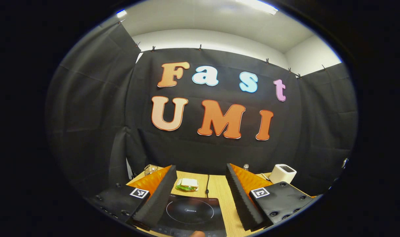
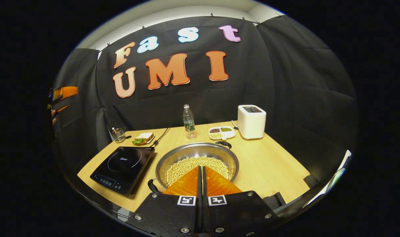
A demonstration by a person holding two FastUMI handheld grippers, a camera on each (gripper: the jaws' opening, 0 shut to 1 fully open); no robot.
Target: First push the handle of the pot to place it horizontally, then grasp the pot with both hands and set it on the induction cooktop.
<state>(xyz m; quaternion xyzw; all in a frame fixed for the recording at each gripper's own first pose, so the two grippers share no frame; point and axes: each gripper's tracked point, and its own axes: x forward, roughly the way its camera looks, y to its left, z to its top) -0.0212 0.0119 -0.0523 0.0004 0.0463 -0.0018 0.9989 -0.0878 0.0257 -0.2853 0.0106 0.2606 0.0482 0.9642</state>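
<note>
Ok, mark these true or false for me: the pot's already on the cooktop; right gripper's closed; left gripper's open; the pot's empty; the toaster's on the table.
1. The round steel pot sits on the black induction cooktop. False: it stands on the wooden table, beside the cooktop.
2. The right gripper is closed. True.
3. The left gripper is open. True.
4. The pot is empty. False: pale beans fill its bottom.
5. The white box-shaped toaster stands on the table. True.

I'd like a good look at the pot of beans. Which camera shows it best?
The right gripper view: the pot sits whole, just beyond the closed fingers, beans and both handles visible. The left gripper view faces the cooktop instead.
</note>
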